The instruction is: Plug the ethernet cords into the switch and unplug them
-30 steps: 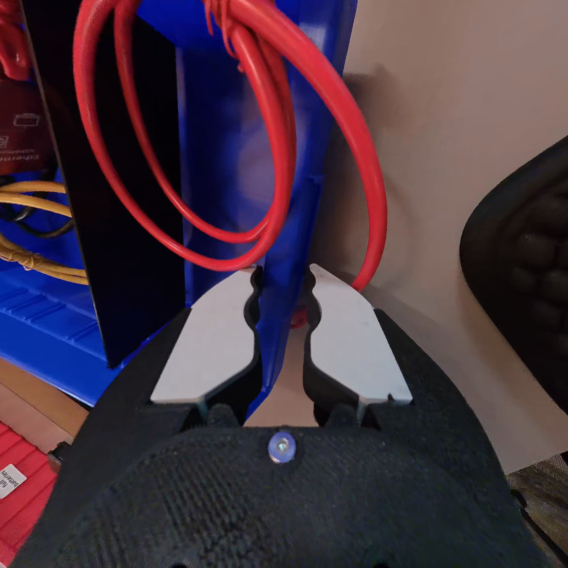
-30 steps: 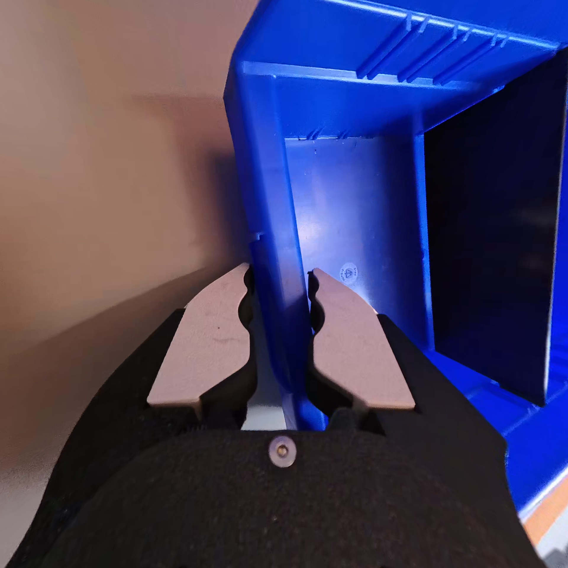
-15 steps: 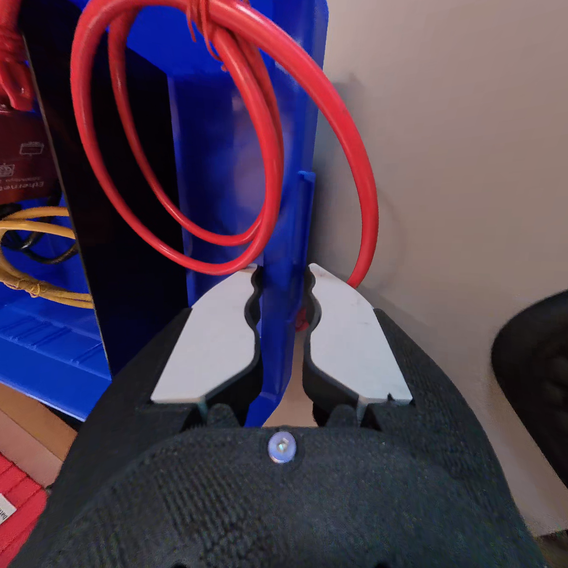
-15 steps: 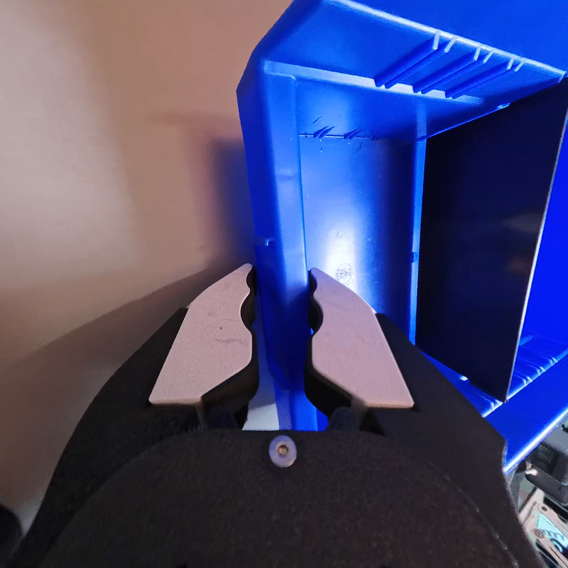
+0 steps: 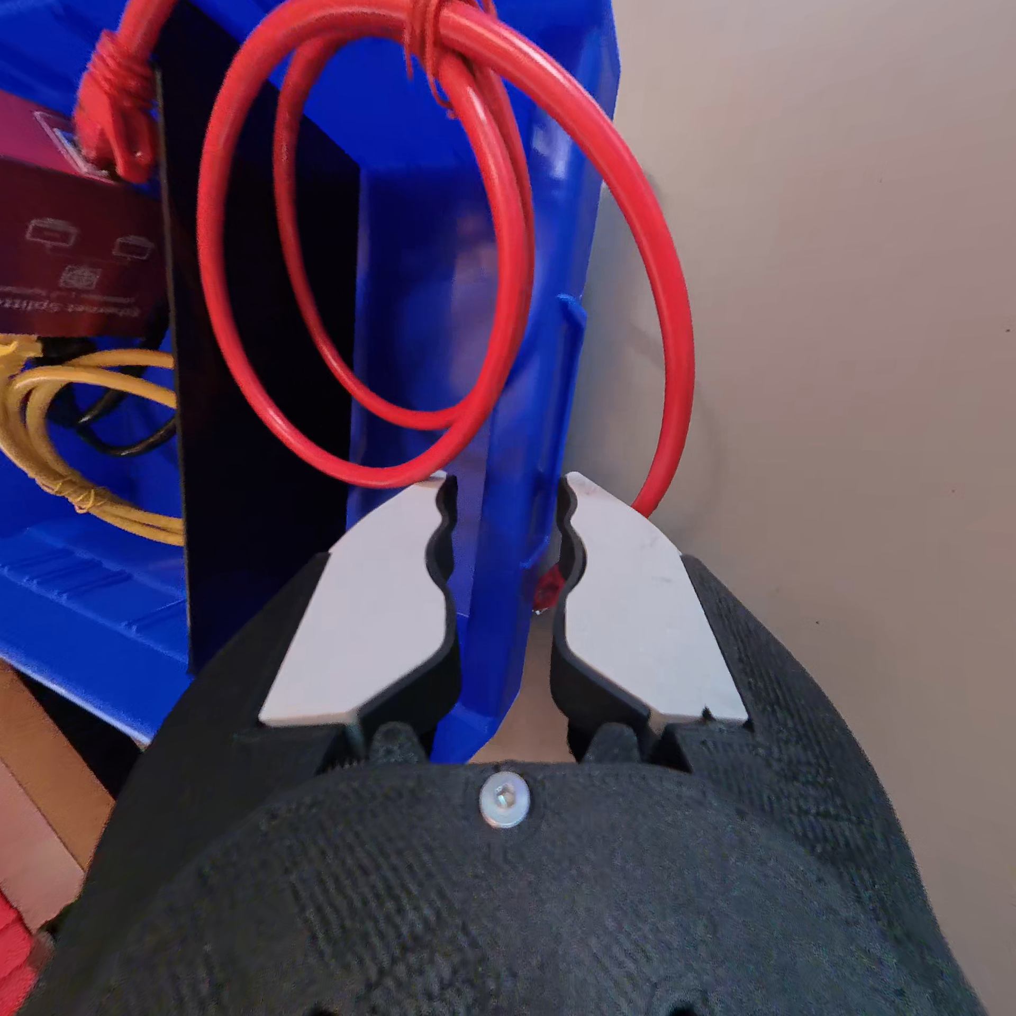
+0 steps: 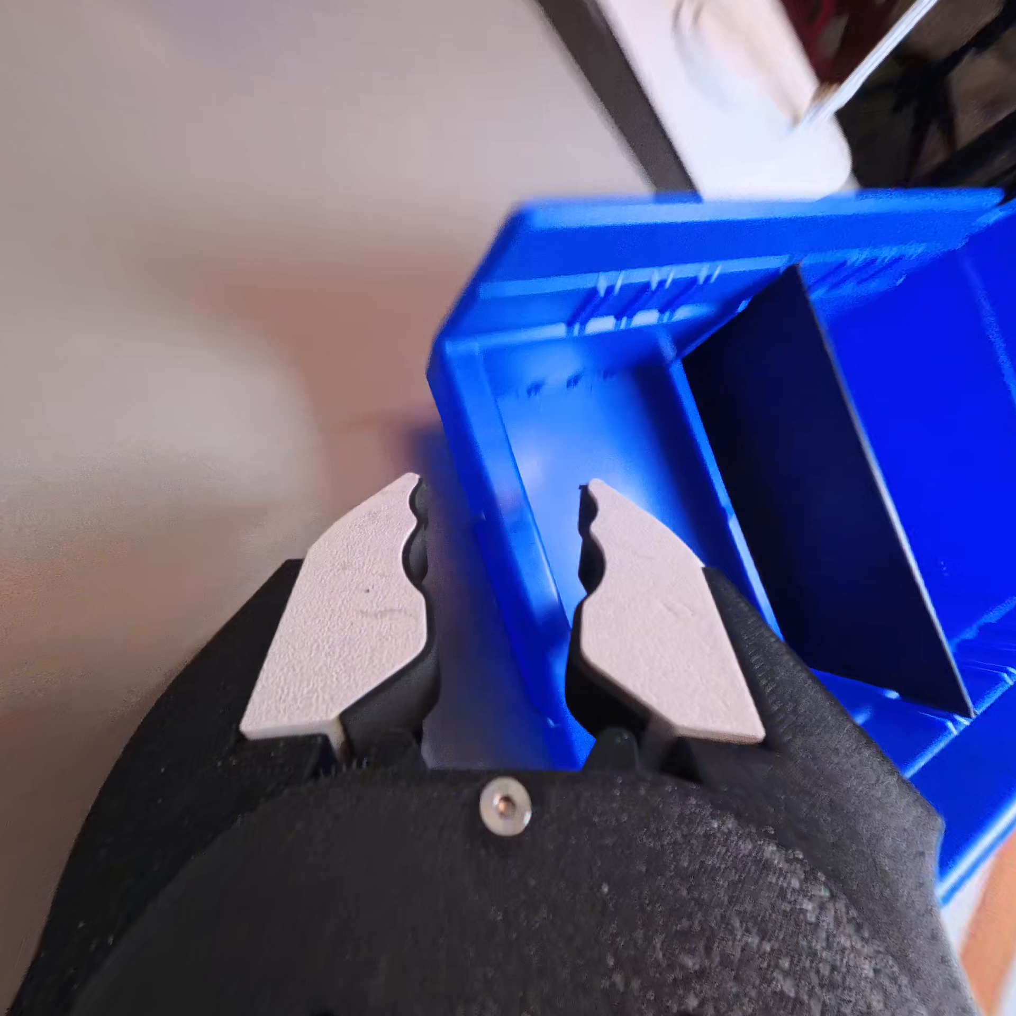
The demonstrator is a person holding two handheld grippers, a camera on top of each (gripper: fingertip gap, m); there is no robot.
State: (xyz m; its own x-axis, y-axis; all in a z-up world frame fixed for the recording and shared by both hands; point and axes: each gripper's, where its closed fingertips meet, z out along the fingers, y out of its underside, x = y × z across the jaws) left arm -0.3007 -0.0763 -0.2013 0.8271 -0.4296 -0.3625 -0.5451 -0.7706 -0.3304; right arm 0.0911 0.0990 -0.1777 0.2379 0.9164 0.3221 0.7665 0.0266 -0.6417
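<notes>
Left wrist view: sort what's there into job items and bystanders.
Job items:
red ethernet cord, coiled and draped over the bin wall
yellow ethernet cord, in the bin
dark red switch, in the bin

Bystanders:
blue bin, its wall between the left gripper jaws
black divider
beige wall

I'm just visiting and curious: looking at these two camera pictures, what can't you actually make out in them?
- Left wrist view: the red cable ends behind the gripper finger; its plug is mostly hidden.
- Left wrist view: the dark red box is cut off by the left edge, its sockets unseen.
- Left wrist view: the yellow cables run behind the black divider.
- Right wrist view: things beyond the blue bin, top right, are smeared by blur.
</notes>
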